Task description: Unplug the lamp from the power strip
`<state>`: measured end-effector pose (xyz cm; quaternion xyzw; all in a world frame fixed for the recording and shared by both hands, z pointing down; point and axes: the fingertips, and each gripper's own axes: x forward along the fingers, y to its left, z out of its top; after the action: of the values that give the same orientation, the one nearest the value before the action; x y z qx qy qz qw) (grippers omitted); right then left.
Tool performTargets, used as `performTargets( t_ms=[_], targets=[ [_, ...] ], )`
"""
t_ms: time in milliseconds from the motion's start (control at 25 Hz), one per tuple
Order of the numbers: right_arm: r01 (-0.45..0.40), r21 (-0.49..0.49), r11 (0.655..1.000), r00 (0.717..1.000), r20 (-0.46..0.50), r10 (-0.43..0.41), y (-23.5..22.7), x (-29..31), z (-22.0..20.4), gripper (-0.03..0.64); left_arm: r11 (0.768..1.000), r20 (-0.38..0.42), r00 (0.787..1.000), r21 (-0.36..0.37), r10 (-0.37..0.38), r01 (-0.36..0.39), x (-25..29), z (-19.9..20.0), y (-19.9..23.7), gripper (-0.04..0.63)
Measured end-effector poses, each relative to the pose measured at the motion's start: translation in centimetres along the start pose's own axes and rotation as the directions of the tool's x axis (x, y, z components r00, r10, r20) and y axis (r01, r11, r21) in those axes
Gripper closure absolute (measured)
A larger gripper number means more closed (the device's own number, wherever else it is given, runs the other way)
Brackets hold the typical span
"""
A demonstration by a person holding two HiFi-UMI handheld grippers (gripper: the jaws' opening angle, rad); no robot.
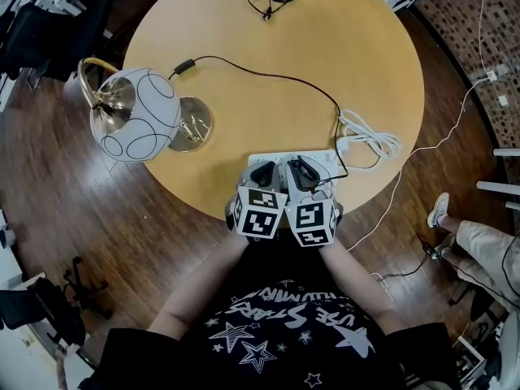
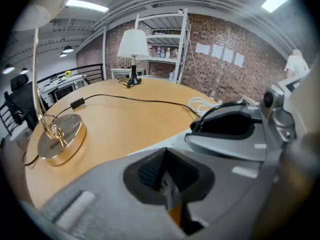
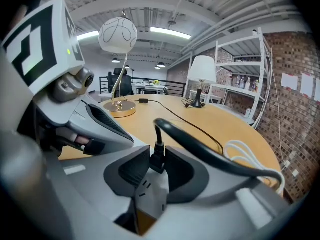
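Round tabletop (image 1: 244,55) of pale matte wood over dark plank flooring (image 1: 65,201); brick wall (image 2: 220,74) and white metal shelving (image 2: 165,44) behind. Table lamp (image 1: 134,114): white globe shade lined with black circles, curved brass stem, polished brass disc base, standing at the table's left edge. Its thin black cord (image 1: 268,75), with an inline switch, runs to a black moulded plug (image 3: 157,154) seated in the flat white plastic power strip (image 1: 321,159) at the near edge, a looped white cable (image 1: 370,140) just beside. Right gripper (image 3: 156,161): dark ribbed pads closed narrow on the plug's sides. Left gripper (image 2: 166,176): pads drawn narrow onto the strip's white body.
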<state>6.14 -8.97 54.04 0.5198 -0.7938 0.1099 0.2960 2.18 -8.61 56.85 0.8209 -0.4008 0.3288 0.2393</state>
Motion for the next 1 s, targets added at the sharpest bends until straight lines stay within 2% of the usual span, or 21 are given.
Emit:
performTargets(
  t_ms=[160, 280, 400, 640, 1000],
  targets=[
    [-0.040, 0.015, 0.999, 0.999, -0.007, 0.040, 0.11, 0.07, 0.00, 0.529, 1.000, 0.005, 1.000, 0.012, 0.007, -0.007, -0.05, 0.02, -0.09, 0.593],
    [-0.059, 0.013, 0.998, 0.998, -0.002, 0.059, 0.23, 0.10, -0.05, 0.532, 1.000, -0.007, 1.000, -0.009, -0.003, 0.003, -0.03, -0.01, -0.07, 0.593],
    [-0.058, -0.010, 0.998, 0.998, -0.009, 0.058, 0.18, -0.01, 0.06, 0.534, 1.000, -0.013, 1.000, -0.025, -0.018, 0.017, -0.03, -0.01, 0.01, 0.594],
    [-0.061, -0.037, 0.997, 0.998, -0.020, 0.061, 0.25, -0.18, 0.06, 0.537, 1.000, -0.008, 1.000, -0.013, -0.002, 0.001, 0.00, -0.01, 0.03, 0.593],
    [-0.065, -0.036, 0.997, 0.998, -0.006, 0.065, 0.37, -0.42, 0.01, 0.538, 1.000, -0.007, 1.000, -0.028, -0.008, 0.008, -0.01, 0.07, 0.00, 0.593]
  ],
)
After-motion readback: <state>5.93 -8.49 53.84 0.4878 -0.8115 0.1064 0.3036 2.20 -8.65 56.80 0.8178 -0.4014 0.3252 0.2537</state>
